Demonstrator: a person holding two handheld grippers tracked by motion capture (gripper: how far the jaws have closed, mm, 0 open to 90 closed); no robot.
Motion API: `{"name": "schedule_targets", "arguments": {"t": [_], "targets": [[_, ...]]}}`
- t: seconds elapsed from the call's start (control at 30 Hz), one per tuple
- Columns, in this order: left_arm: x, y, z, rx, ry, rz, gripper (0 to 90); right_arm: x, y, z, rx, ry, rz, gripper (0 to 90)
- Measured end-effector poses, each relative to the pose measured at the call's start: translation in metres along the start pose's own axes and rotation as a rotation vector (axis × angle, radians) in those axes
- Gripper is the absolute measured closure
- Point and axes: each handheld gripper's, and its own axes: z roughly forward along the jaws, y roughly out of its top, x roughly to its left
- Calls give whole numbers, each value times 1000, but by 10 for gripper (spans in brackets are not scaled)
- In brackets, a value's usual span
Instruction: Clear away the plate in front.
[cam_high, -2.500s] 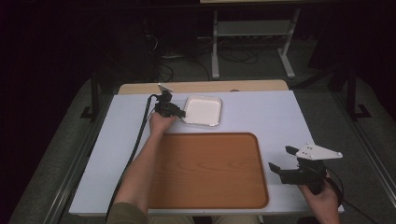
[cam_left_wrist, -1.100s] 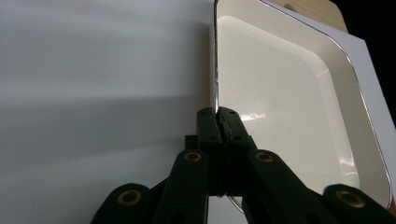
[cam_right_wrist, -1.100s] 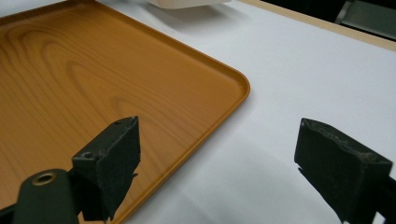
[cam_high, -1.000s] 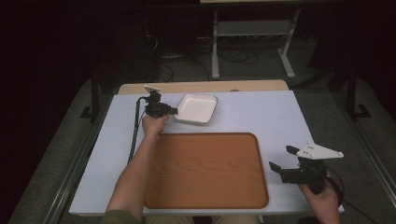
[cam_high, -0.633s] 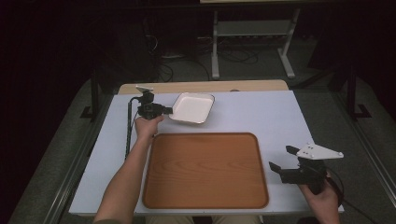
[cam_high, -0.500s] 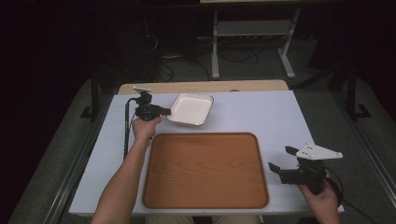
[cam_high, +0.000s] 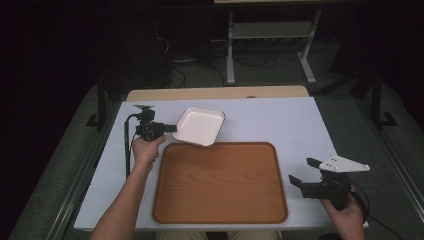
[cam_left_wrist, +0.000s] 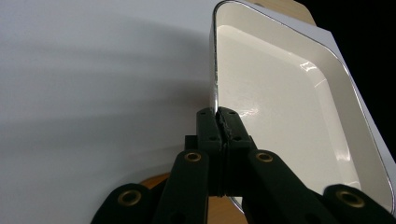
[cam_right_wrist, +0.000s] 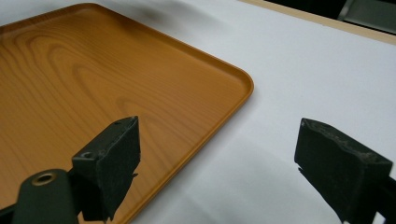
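Note:
A white rectangular dish (cam_high: 200, 126) with a thin dark rim is lifted and tilted above the table, over the far left corner of the wooden tray (cam_high: 220, 182). My left gripper (cam_high: 172, 128) is shut on the dish's left rim. In the left gripper view the jaws pinch the dish (cam_left_wrist: 289, 121) by its edge at the left gripper (cam_left_wrist: 218, 114). My right gripper (cam_high: 303, 172) rests open at the table's near right, beside the tray's right edge. In the right gripper view the right gripper (cam_right_wrist: 219, 168) holds nothing, with the tray (cam_right_wrist: 93, 79) to its left.
The white table (cam_high: 280, 120) has a bare wooden strip (cam_high: 215, 93) along its far edge. A metal stand (cam_high: 270, 35) and cables lie on the dark floor beyond. The tray's inside is bare.
My left gripper has carried the dish from the table's far middle leftward and toward me, raising and tilting it. The right gripper has stayed still.

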Motion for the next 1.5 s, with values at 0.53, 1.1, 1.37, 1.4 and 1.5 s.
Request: {"name": "schedule_targets", "arguments": {"t": [0.53, 1.1, 1.37, 1.4, 1.5], "targets": [[-4, -52, -9, 50, -52, 24, 889, 2, 0, -3, -6, -19, 3, 135], [-14, -104, -9, 87, -35, 67, 888, 5, 2, -1, -10, -12, 4, 135], [-35, -122, -8, 94, 78, 135, 880, 6, 2, -2, -12, -12, 0, 135], [-37, -124, -9, 90, 86, 141, 875, 6, 2, -3, -13, -12, -1, 135], [-42, -128, -10, 94, 111, 158, 865, 7, 3, -3, -11, -12, -4, 135]]}}
